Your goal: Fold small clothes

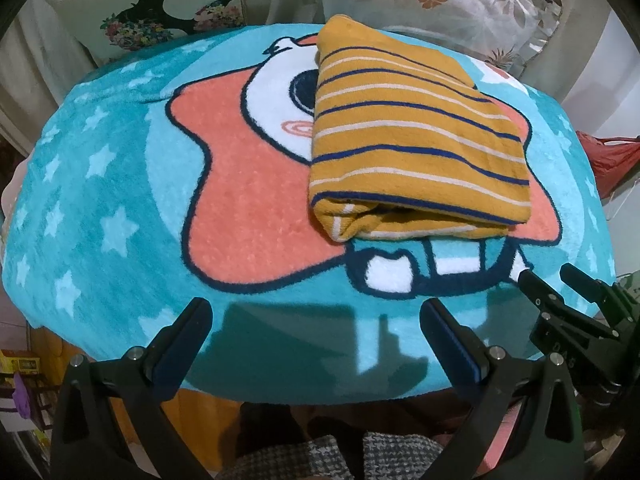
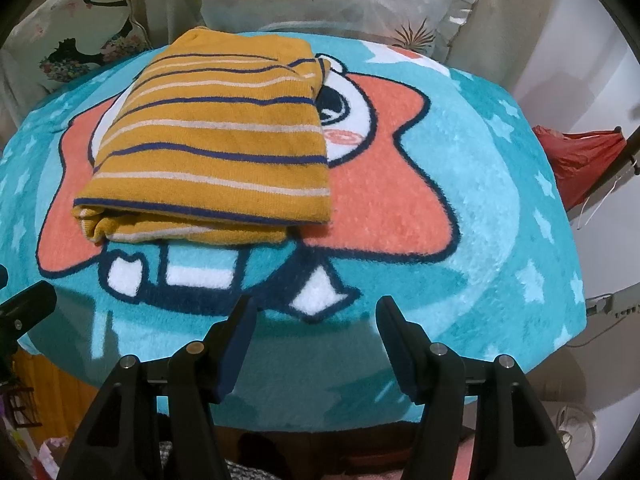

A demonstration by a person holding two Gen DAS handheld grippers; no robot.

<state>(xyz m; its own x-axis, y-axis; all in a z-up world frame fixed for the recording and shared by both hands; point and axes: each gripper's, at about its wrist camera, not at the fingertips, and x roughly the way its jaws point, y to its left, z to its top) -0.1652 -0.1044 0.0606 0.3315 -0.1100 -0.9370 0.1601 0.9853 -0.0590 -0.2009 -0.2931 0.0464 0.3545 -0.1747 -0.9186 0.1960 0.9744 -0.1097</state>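
1. The striped shirt point(image 1: 416, 148) is yellow with blue and white lines. It lies on the blue star blanket point(image 1: 100, 208), folded into a neat thick pack.
2. It looks like the folding is done, or almost done. That is my guess from how tidy the pack is.
3. The left gripper point(image 1: 316, 312) has its two fingers spread wide apart. It holds nothing. The shirt is ahead of it and a bit to its right, not touching.
4. The right gripper point(image 2: 316, 308) is spread wide too, and it is empty. The shirt point(image 2: 216, 148) is ahead of it and a bit to its left, not touching.
5. Both grippers hang over the near edge of the blanket, side by side.
6. Next could come one more fold, or lifting the pack away. Either way a gripper would need to reach forward and pinch the thick near edge where the layers show, taking all the layers so the pack does not fall open.
7. Flower pillows point(image 1: 460, 4) sit far behind the shirt.
8. There are some tiny raised letters on the right gripper, seen from the left camera, but I cannot read them well. The shirt shows no words.
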